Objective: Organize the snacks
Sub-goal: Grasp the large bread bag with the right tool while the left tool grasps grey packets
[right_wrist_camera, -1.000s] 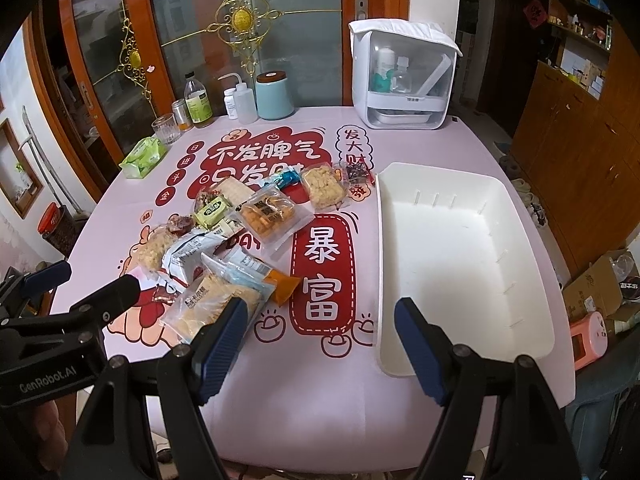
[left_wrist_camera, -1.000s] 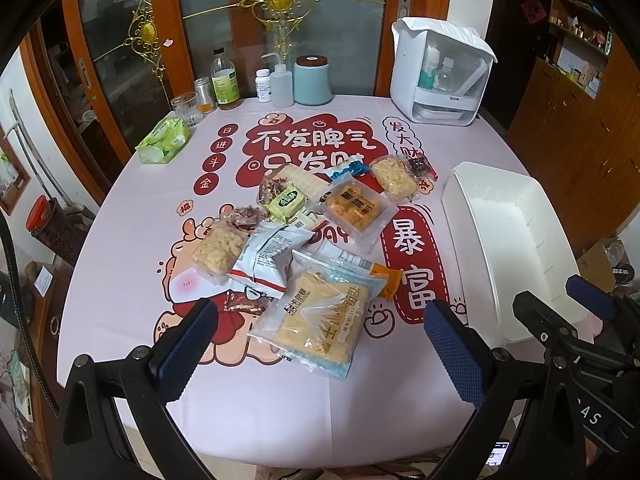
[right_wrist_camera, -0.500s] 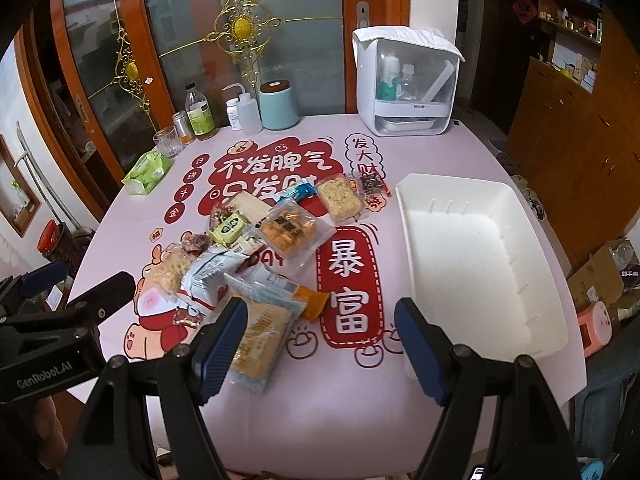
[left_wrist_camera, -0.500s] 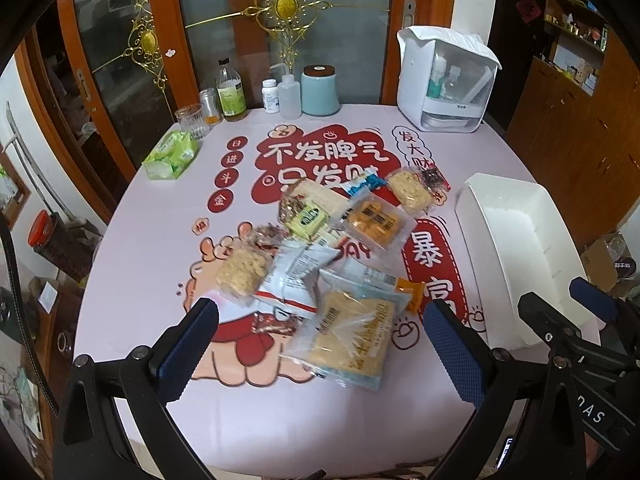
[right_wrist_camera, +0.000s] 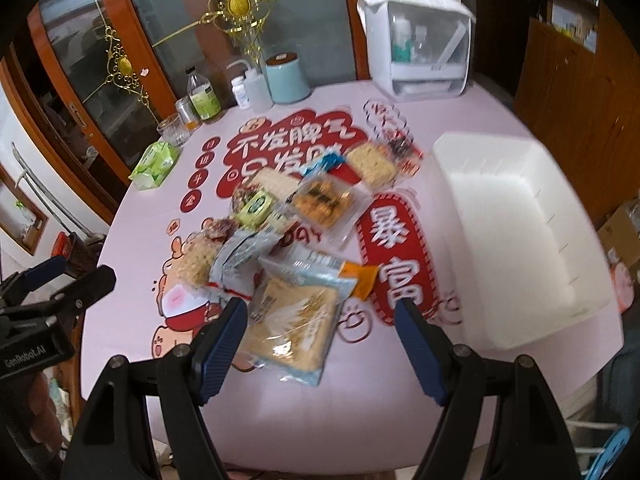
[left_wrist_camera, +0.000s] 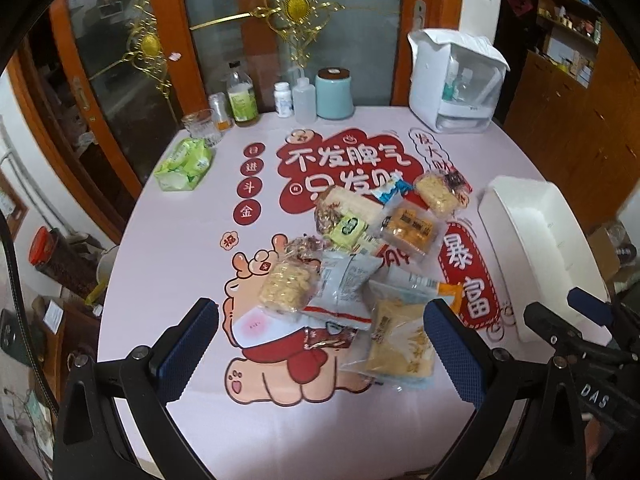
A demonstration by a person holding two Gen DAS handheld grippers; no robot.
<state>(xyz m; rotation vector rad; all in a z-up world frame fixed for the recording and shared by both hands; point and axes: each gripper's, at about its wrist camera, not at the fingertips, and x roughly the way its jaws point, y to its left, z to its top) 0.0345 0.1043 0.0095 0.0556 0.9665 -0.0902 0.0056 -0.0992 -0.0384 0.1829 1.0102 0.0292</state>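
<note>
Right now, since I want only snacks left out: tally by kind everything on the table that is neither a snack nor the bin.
Bottles: 3
Glass: 1
Jar: 1
Canister: 1
White box: 1
Tissue pack: 1
Total: 8

Two black plastic handheld grippers, the left gripper (left_wrist_camera: 320, 344) and the right gripper (right_wrist_camera: 320, 344), each carry a pair of wedge-shaped fingers faced with ribbed dark-blue pads (left_wrist_camera: 188, 346). Silver screw heads stud the black finger arms. White lettering reads "GenRobot.AI" on the left unit's body and "DAS" on the right's.
</note>
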